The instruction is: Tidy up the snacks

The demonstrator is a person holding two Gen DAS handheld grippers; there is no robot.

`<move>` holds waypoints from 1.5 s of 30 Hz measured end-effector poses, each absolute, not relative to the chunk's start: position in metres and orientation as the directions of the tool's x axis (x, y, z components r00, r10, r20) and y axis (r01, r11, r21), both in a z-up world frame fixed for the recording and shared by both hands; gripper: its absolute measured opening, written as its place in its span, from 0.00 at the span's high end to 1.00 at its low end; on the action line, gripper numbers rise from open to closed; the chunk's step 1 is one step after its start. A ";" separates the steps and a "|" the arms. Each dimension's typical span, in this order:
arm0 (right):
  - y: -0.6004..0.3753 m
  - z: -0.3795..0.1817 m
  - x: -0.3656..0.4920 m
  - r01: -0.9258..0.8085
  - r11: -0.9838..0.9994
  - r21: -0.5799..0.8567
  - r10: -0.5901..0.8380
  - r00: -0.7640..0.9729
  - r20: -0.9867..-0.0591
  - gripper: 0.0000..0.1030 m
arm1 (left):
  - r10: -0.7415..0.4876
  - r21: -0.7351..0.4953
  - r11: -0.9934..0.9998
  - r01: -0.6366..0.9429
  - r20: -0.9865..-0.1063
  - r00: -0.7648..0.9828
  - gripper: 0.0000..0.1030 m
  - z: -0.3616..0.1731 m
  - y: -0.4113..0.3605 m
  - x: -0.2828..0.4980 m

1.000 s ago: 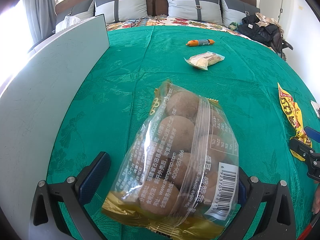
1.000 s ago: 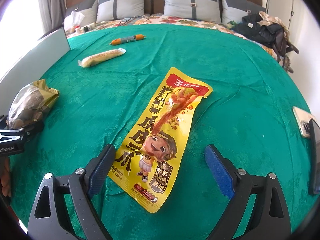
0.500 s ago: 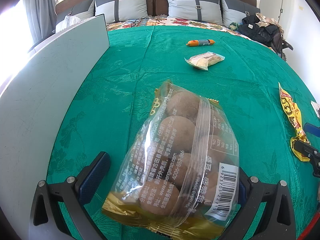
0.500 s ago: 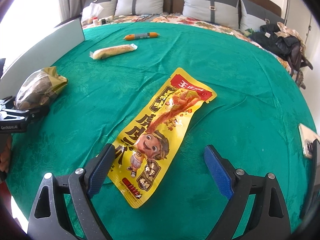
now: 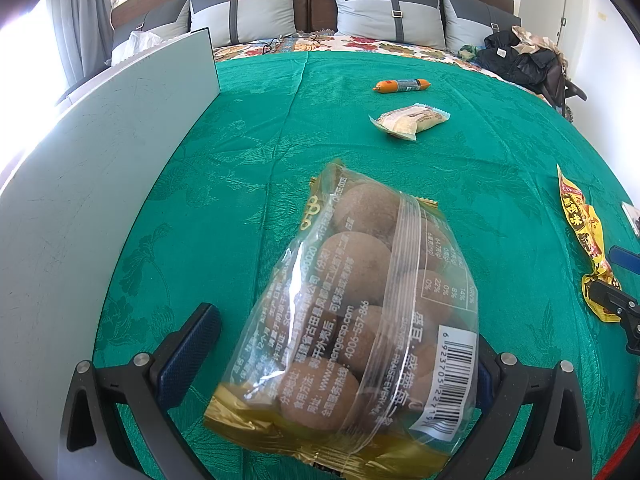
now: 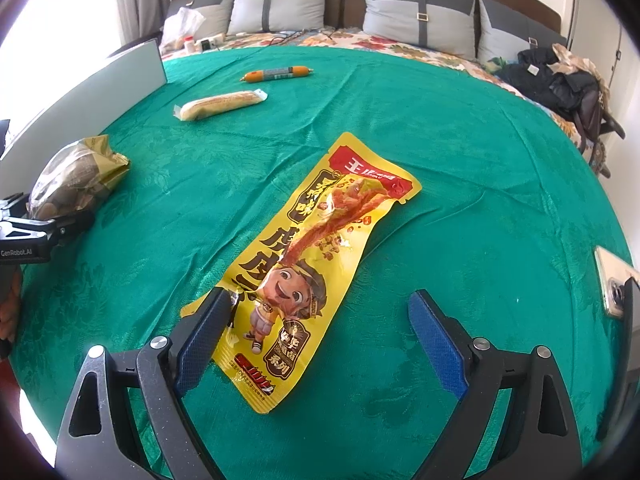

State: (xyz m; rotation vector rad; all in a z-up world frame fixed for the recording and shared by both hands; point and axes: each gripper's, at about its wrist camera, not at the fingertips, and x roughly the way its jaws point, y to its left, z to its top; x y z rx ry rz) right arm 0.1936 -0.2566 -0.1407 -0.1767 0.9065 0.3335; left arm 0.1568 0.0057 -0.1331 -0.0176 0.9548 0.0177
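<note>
**Yellow snack pouch between wide right tongs; egg bag at the left tongs**

The long yellow snack pouch [image 6: 316, 268] lies flat on the green bedspread [image 6: 460, 152], its red-banded end pointing away from the camera and its near end low in the right wrist view. The right tongs [image 6: 320, 332] are held low over it, spread wide: the left blue pad [image 6: 204, 340] sits over the pouch's near left edge, while the right pad is well off to the pouch's right, above bare cloth. Whether either pad touches the pouch cannot be told.

The clear bag of brown eggs [image 5: 360, 320], gold-trimmed with a barcode label, fills the space in front of the left tongs [image 5: 344, 360]. Its right side presses against the right finger; the left blue pad [image 5: 188, 352] stands apart from the bag, so the tongs are wide and a grip cannot be confirmed. In the right wrist view the same bag [image 6: 76, 176] rests at the left tongs' tip, level with the bedspread, and part of the person's hand [image 6: 10, 312] shows below it.

Farther up the bed lie a wrapped pastry [image 6: 220, 105] and, beyond it, an orange sausage stick [image 6: 276, 73], near each other. A pale grey board [image 5: 92, 184] stands upright along the left edge. Grey pillows [image 6: 416, 4] line the headboard, and dark clothing [image 6: 556, 76] is heaped at the far right. A phone [image 6: 614, 284] lies at the right edge.
</note>
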 end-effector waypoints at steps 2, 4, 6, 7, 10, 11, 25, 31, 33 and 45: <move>-0.257 -0.140 0.194 -0.357 0.934 -0.009 0.208 0.566 -0.798 0.11 | 0.007 -0.007 1.000 -0.023 -0.816 0.578 0.00 -0.133 0.006 0.157; -0.257 -0.140 0.193 -0.356 0.934 -0.010 0.207 0.565 -0.799 0.11 | 0.007 -0.007 1.000 -0.023 -0.816 0.578 0.00 -0.133 0.006 0.157; -0.257 -0.139 0.195 -0.353 0.935 -0.007 0.201 0.549 -0.811 0.11 | 0.007 -0.008 1.000 -0.023 -0.816 0.578 0.00 -0.133 0.005 0.157; -0.257 -0.137 0.196 -0.351 0.936 -0.005 0.196 0.535 -0.822 0.11 | 0.007 -0.008 1.000 -0.023 -0.816 0.578 0.00 -0.133 0.006 0.157; -0.259 -0.125 0.192 -0.360 0.932 0.041 0.251 0.561 -0.789 0.11 | 0.007 -0.008 1.000 -0.023 -0.816 0.578 0.00 -0.133 0.006 0.157; -0.259 -0.121 0.191 -0.364 0.929 0.070 0.281 0.568 -0.774 0.11 | 0.007 -0.008 1.000 -0.023 -0.816 0.578 0.00 -0.133 0.006 0.157; -0.236 -0.138 0.183 -0.444 0.896 -0.017 0.252 0.540 -0.803 0.11 | 0.007 -0.008 1.000 -0.023 -0.816 0.578 0.00 -0.133 0.006 0.156; -0.241 -0.138 0.184 -0.452 0.892 -0.014 0.253 0.526 -0.812 0.11 | 0.006 -0.008 1.000 -0.023 -0.816 0.578 0.00 -0.133 0.006 0.156; -0.244 -0.138 0.185 -0.450 0.893 -0.015 0.248 0.519 -0.818 0.11 | 0.006 -0.008 1.000 -0.023 -0.816 0.578 0.00 -0.133 0.006 0.156; -0.263 -0.128 0.183 -0.387 0.918 -0.088 0.166 0.576 -0.801 0.11 | 0.006 -0.009 1.000 -0.023 -0.816 0.578 0.00 -0.133 0.006 0.156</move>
